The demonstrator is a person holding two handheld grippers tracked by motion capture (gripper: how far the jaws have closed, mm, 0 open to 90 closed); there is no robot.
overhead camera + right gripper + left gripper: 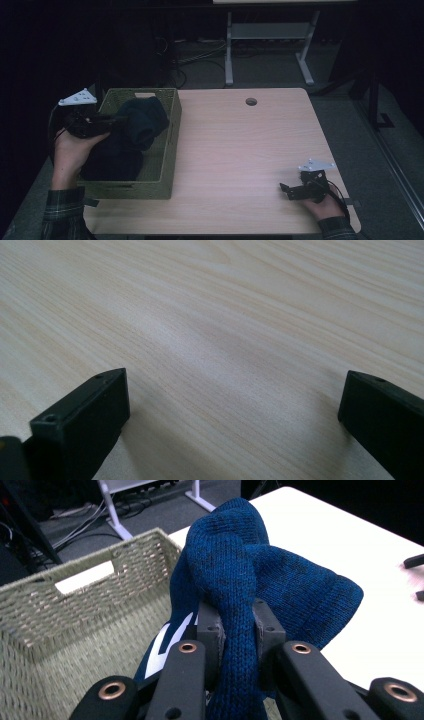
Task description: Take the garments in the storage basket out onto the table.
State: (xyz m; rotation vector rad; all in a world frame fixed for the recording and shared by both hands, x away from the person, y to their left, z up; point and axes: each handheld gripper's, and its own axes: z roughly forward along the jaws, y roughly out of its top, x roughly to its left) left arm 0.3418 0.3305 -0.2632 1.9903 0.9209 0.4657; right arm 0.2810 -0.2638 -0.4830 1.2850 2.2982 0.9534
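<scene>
Two tools | left tool [239, 630] clamps blue knit hat [250, 575] | right tool [232, 405] wide apart, holding nothing

Overhead table [240, 150] view, two close claw-cams

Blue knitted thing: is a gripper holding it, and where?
Yes. The left gripper pinches a bunched fold of the blue knitted garment above the woven basket. The right gripper is open, holding nothing.

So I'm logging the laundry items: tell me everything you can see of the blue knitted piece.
The blue knitted piece is dark blue ribbed wool-like fabric, soft and folded over itself in a bunch. The left gripper is shut on a fold of it and holds it above the woven basket, over other dark clothes. The rest hangs loose.
</scene>
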